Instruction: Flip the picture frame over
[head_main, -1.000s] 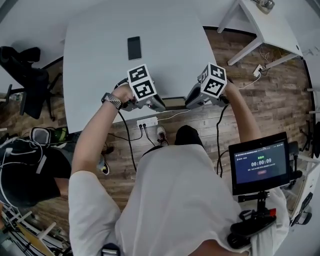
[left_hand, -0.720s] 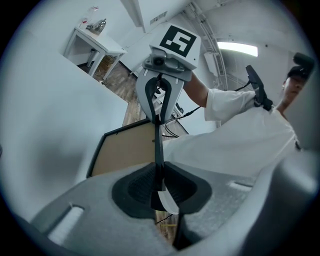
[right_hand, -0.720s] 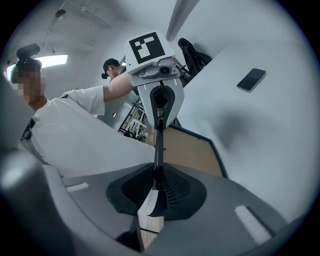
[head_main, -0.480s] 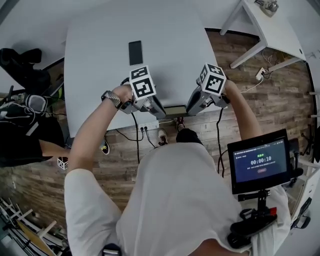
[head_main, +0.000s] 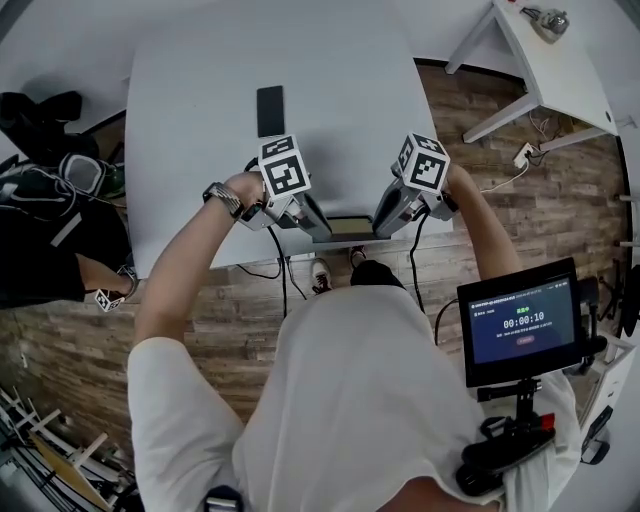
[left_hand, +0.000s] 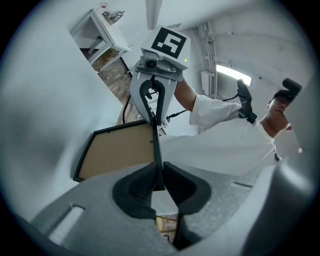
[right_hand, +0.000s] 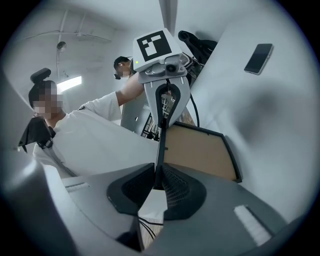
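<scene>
- The frame (head_main: 350, 226) was standing on edge right at the near lip of the table (head_main: 200, 120), pinched between the two grippers. Its brown back faced away from the person, out across the tabletop. Couldn't tell if the bottom edge was resting on the table or hanging just off it.
- Left gripper (head_main: 321, 232) was clamped on one side rim of the frame and right gripper (head_main: 382, 226) on the opposite rim. Each pair of pads was pressed onto the thin black edge, and both had just been squeezing in a bit tighter.
- Looked to me like roughly the halfway point of the flip: up on edge, not laid down on its other face yet.
- How I'd do this bit well:
  - Roll both wrists together at the same rate so the frame doesn't twist between the grips.
  - Keep the squeeze even, since the hold is only on a skinny rim and could slip.
  - Bring it further in over the table before lowering, because that close to the lip it could tip off toward the floor.
  - Ease it down flat rather than letting it drop.
- Headcount:
  - one frame
  - two grippers
  - one phone (head_main: 270, 108), lying further up the table and well apart from the frame
  - one timer screen (head_main: 522, 325) at the person's right
  - two white tables, counting the second table (head_main: 545, 55) off to the right
</scene>
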